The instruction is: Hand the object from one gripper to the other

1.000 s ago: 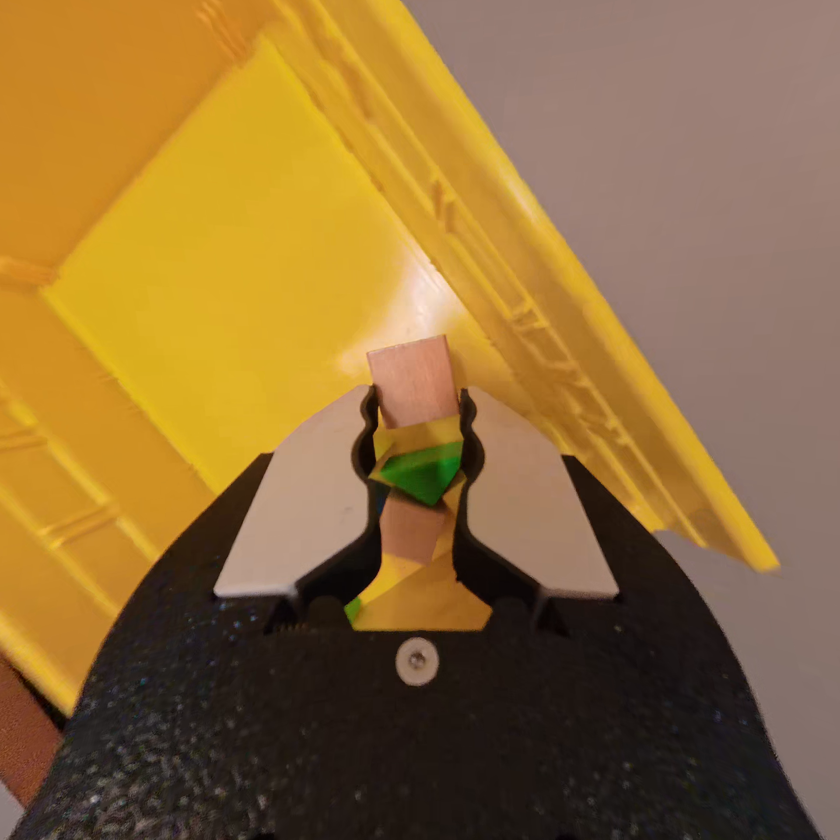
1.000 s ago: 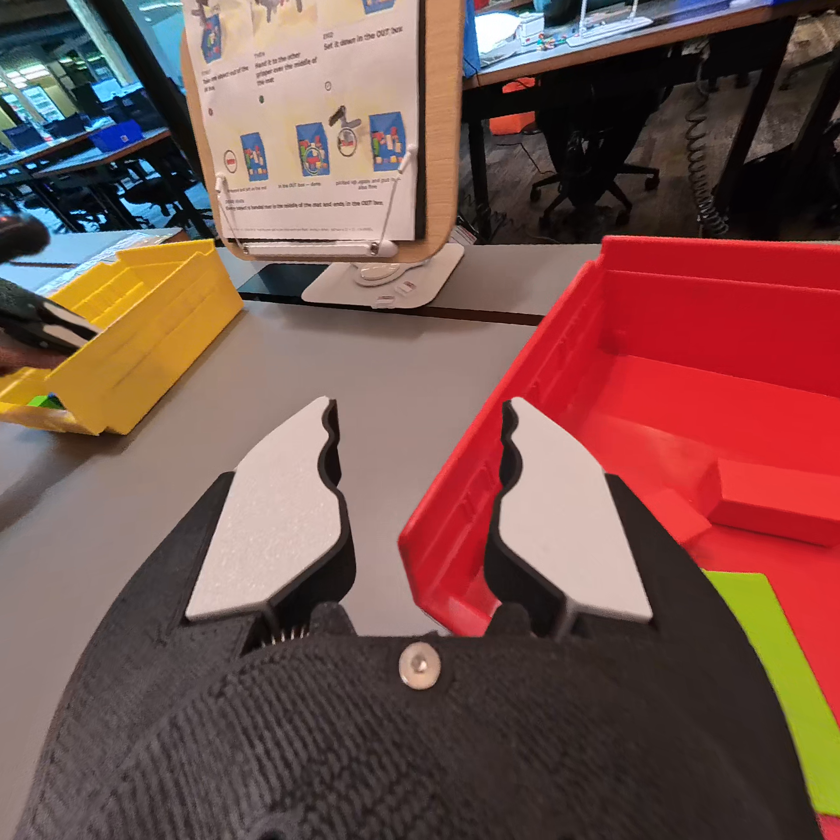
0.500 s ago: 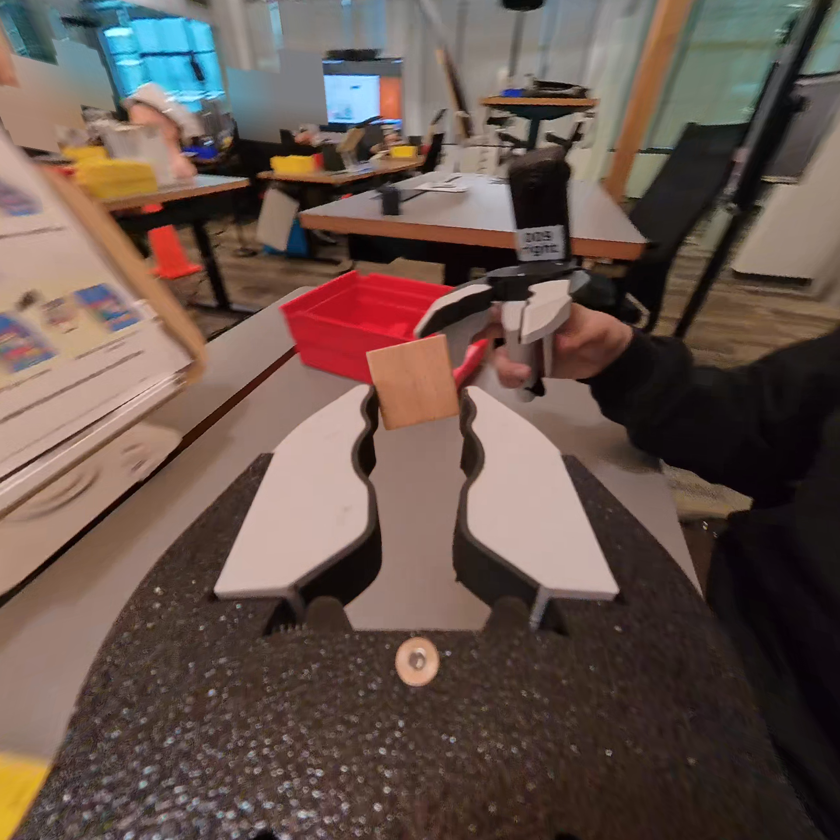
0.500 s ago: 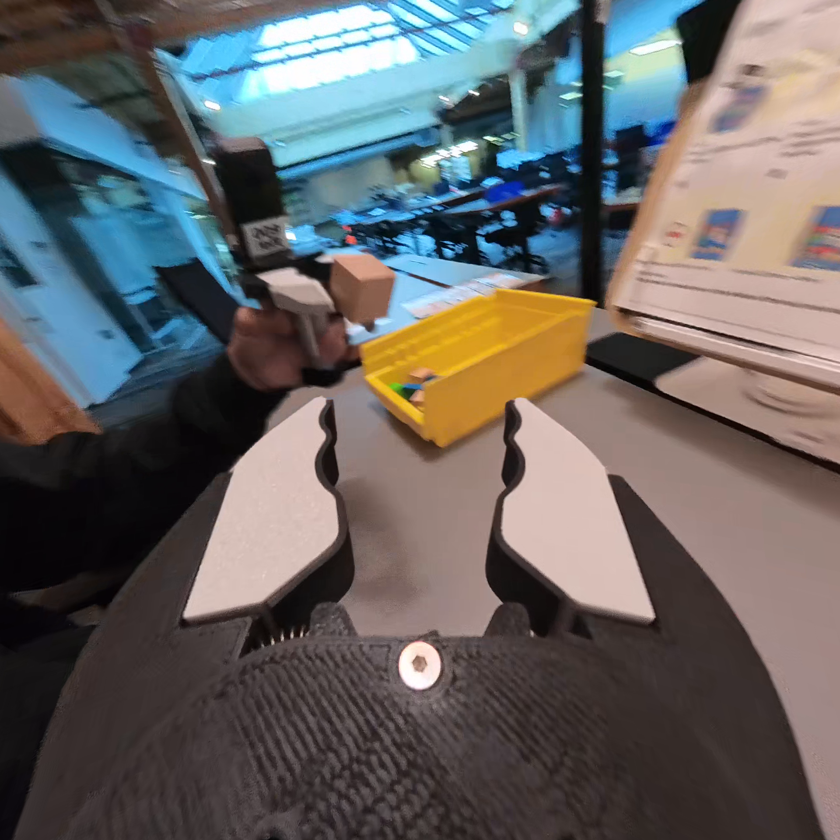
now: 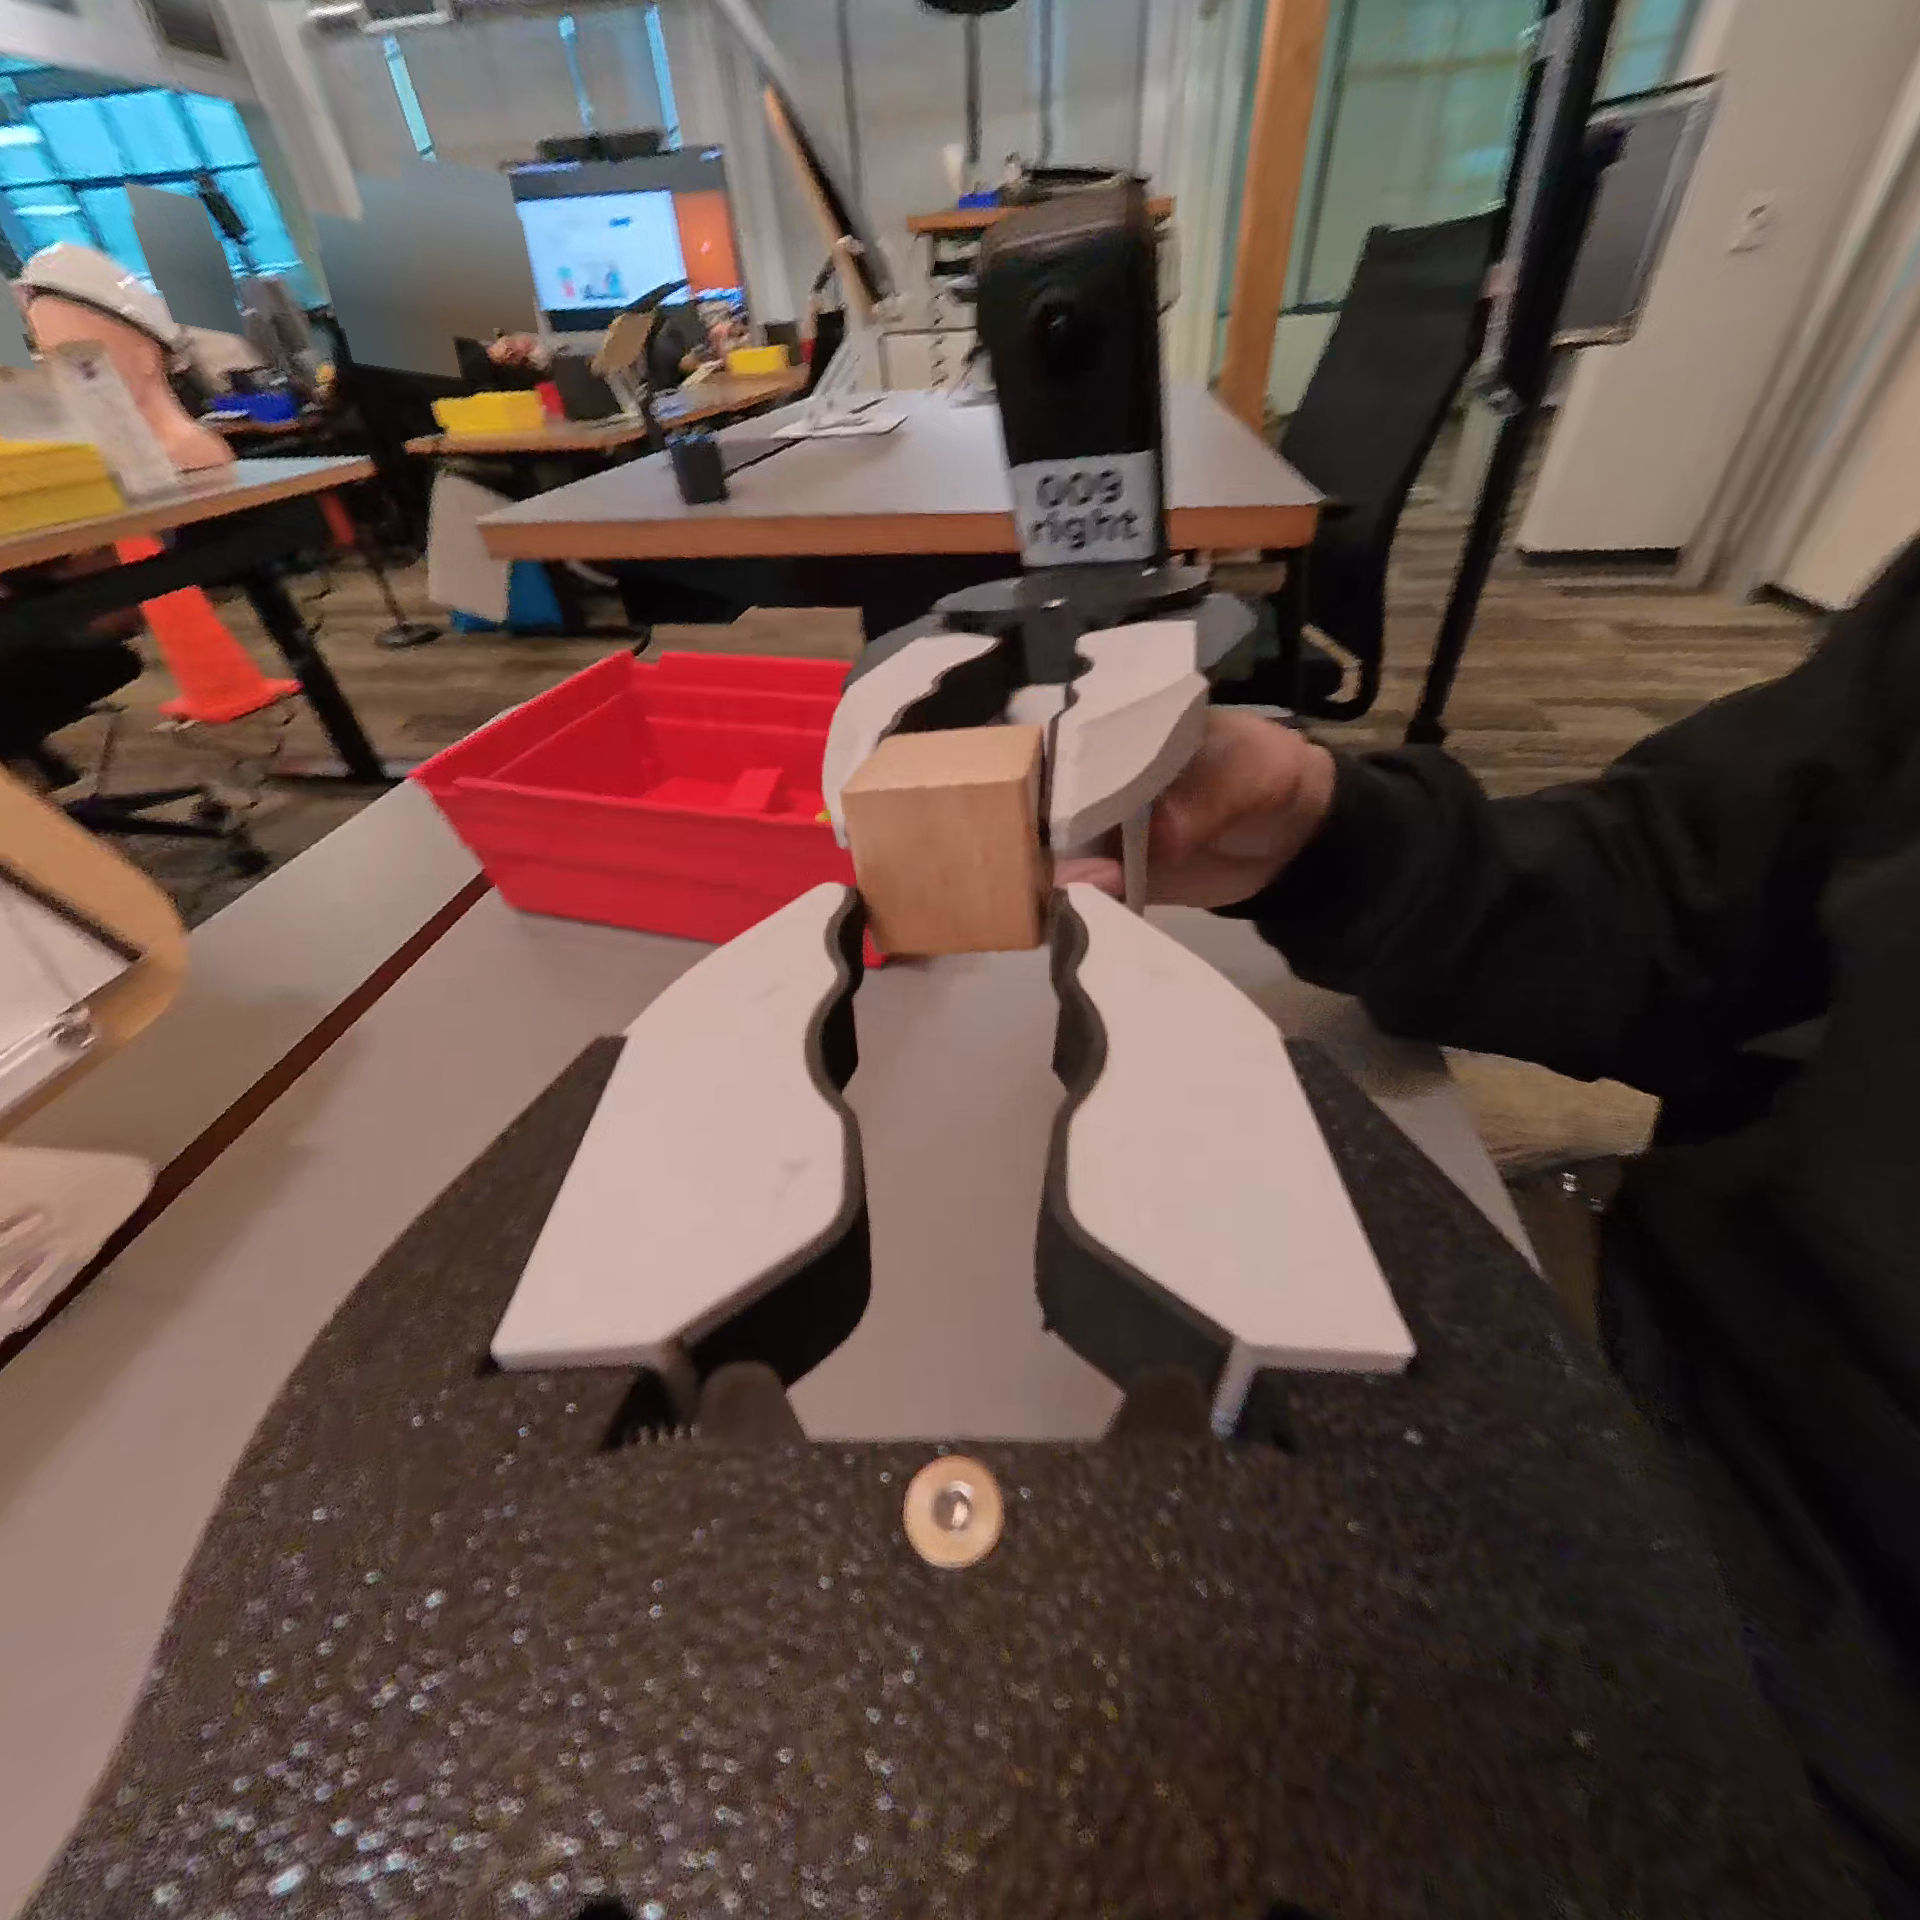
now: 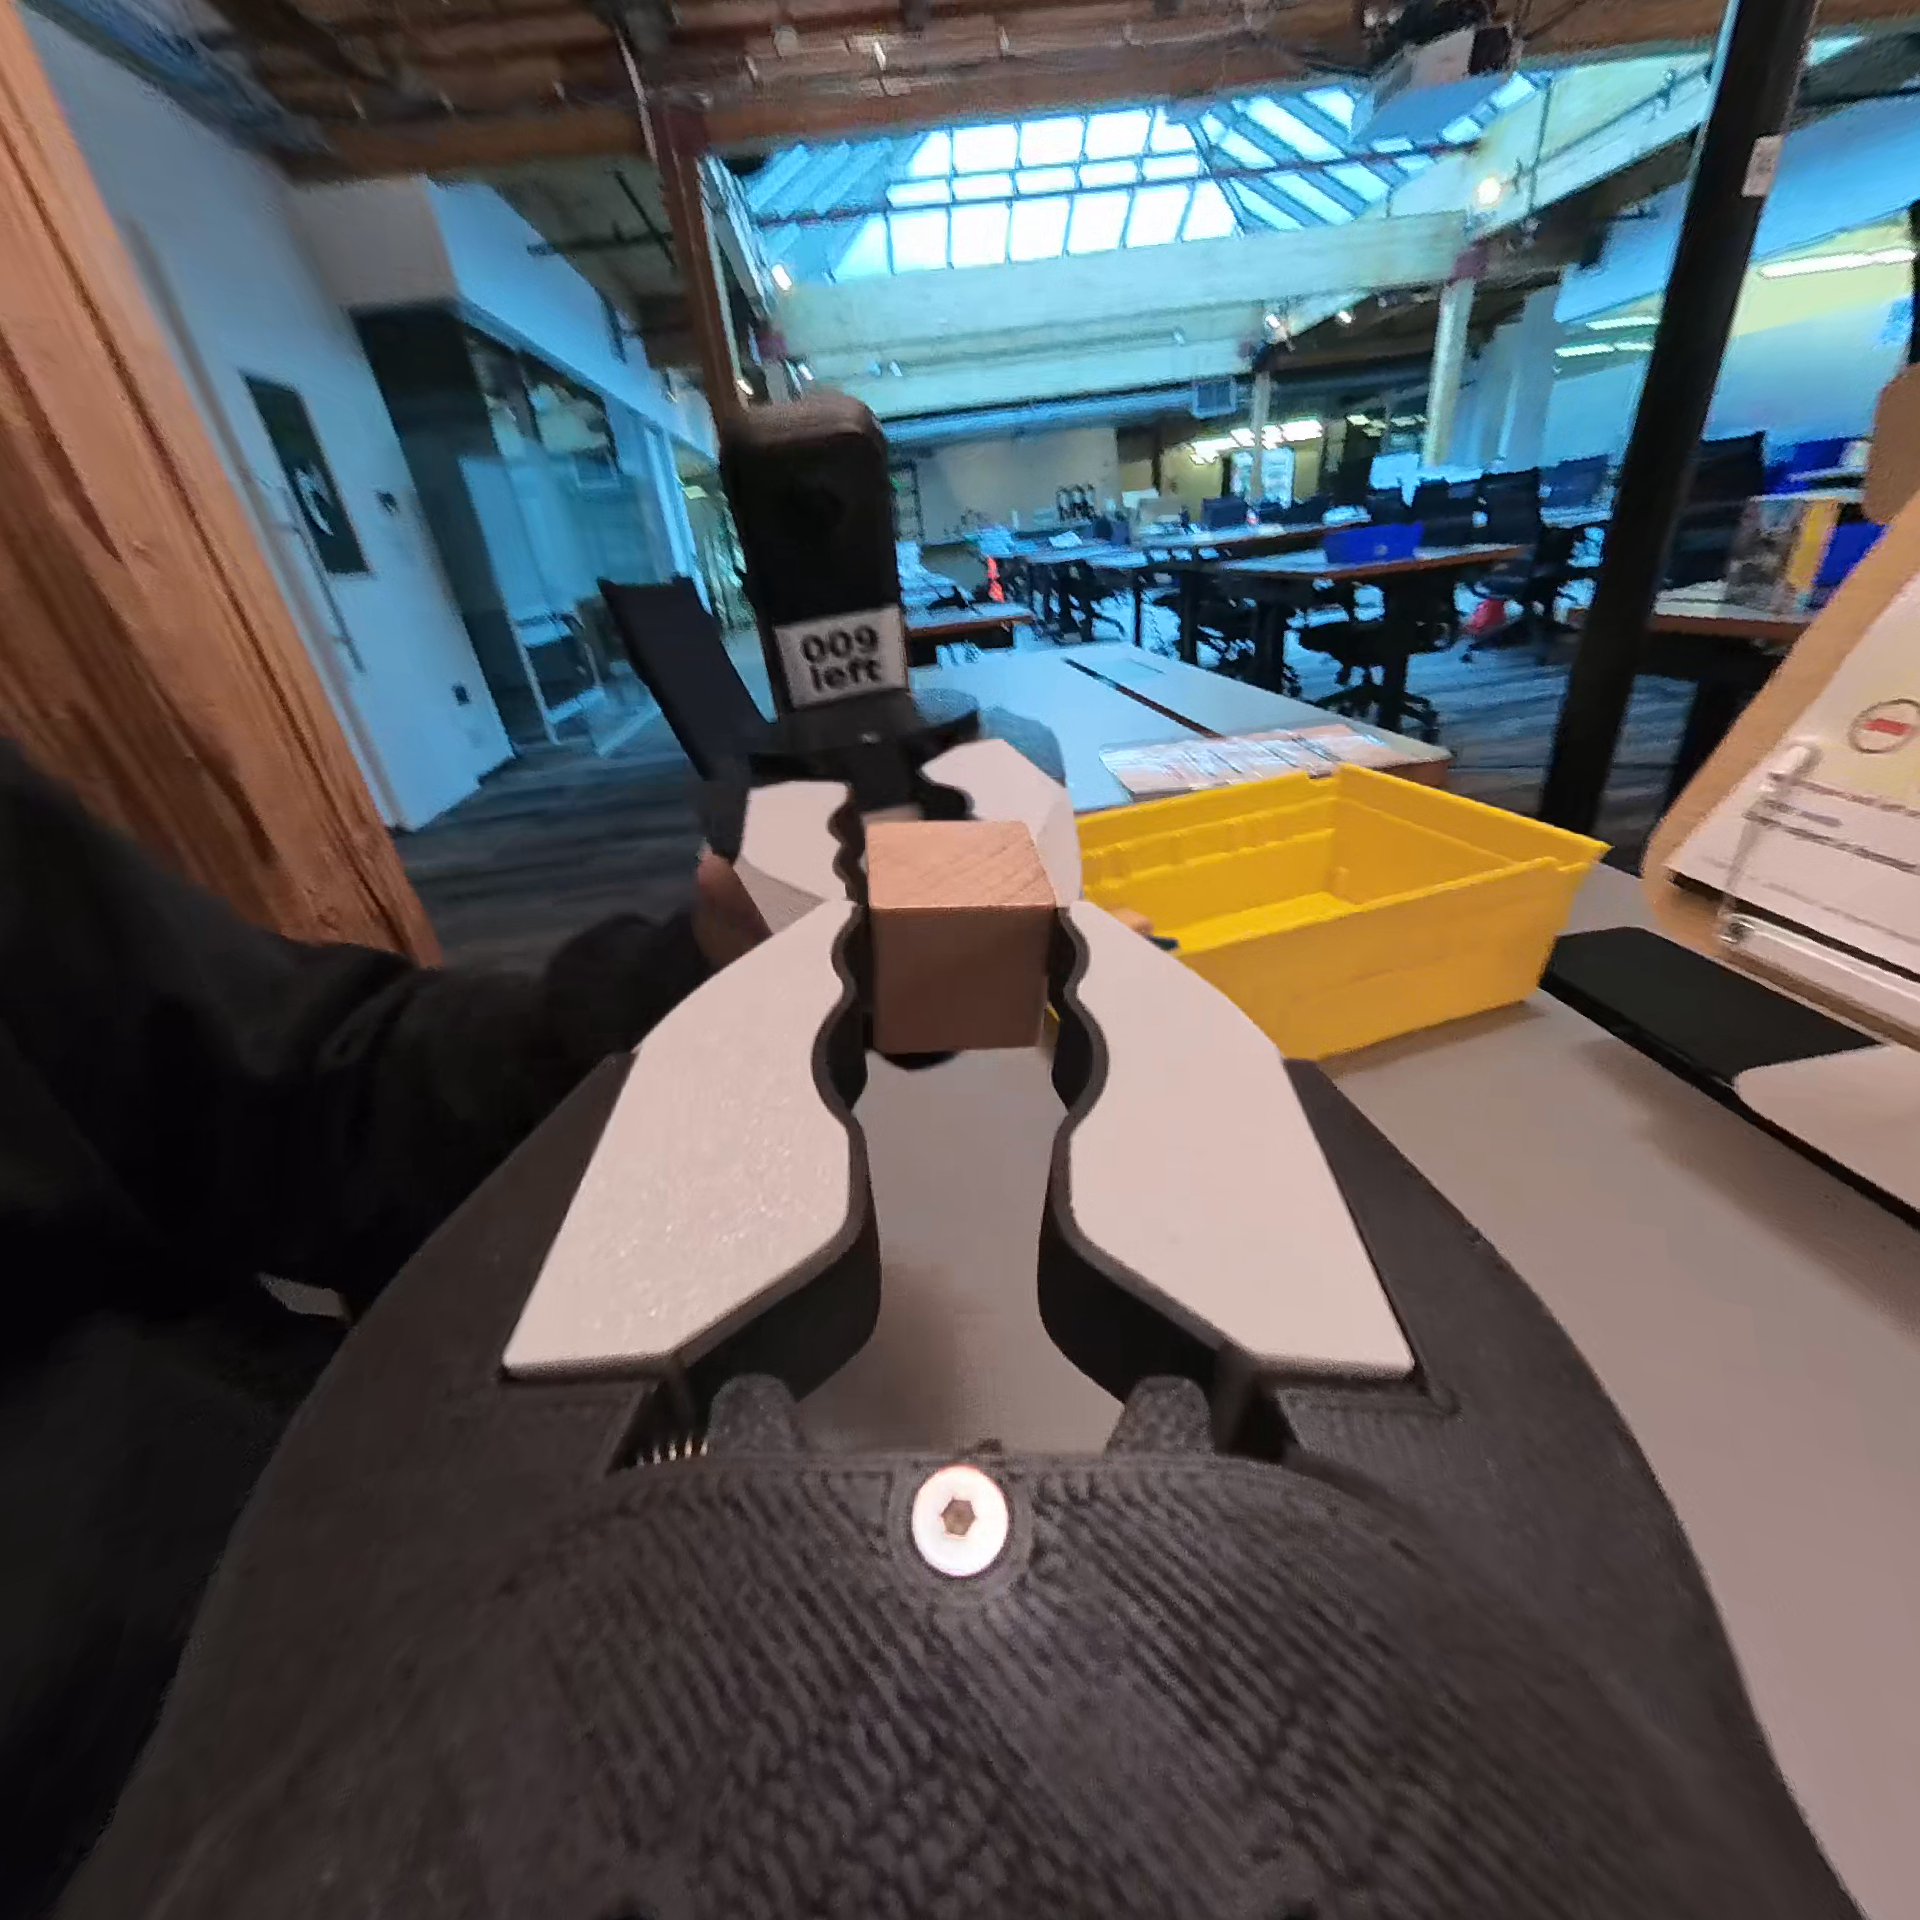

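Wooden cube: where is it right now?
The wooden cube is up off the table, gripped between the right tongs and the left tongs at once, with the yellow bin just behind it.

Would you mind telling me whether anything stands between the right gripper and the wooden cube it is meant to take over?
Nothing visible does. The right gripper already has the wooden cube between its fingertips, both pads against its sides, while the left gripper grips it from the opposite end.
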`<state>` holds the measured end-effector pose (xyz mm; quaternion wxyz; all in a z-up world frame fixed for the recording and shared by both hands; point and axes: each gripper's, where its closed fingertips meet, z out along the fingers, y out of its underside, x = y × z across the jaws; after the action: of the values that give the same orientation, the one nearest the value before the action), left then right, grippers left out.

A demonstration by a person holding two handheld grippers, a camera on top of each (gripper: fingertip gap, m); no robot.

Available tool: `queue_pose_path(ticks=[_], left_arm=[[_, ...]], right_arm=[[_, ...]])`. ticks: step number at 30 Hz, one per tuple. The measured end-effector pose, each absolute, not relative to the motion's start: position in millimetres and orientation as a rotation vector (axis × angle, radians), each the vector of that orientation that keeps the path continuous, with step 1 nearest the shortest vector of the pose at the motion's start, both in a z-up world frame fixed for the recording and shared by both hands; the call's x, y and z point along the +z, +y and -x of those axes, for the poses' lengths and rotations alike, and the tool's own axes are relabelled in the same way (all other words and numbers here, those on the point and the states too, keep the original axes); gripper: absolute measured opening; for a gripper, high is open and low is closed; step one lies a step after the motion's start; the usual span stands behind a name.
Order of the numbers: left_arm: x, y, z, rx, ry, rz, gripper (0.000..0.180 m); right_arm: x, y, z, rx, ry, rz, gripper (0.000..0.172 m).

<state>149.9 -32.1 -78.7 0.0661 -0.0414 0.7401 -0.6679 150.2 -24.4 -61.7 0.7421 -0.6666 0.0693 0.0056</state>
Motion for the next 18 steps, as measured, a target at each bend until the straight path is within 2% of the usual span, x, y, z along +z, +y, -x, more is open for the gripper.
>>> queue_pose_path(ticks=[2,5,11,14,18], left_arm=[[-82.7,-29.6,-159.7,-1.952,2.208,0.209,0.043],[-90.4,-23.3,-169.5,-1.879,2.201,0.316,0.047],[-119.9,-13.3,-166.2,-1.759,2.294,0.43,0.047],[-134.9,-8.9,-162.9,-1.703,2.334,0.454,0.047],[-147.3,-4.0,-163.9,-1.683,2.356,0.511,0.046]], right_arm=[[-65.2,-31.1,-163.0,-0.078,0.201,1.486,0.033],[-73.8,-62.2,-198.4,-0.245,0.367,1.526,0.033],[-128.3,-227.2,-284.7,-0.792,0.955,1.682,0.033],[-171.3,-279.4,-290.6,-0.697,1.182,1.754,0.033],[-207.3,-292.7,-284.1,-0.505,1.344,1.809,0.033]])
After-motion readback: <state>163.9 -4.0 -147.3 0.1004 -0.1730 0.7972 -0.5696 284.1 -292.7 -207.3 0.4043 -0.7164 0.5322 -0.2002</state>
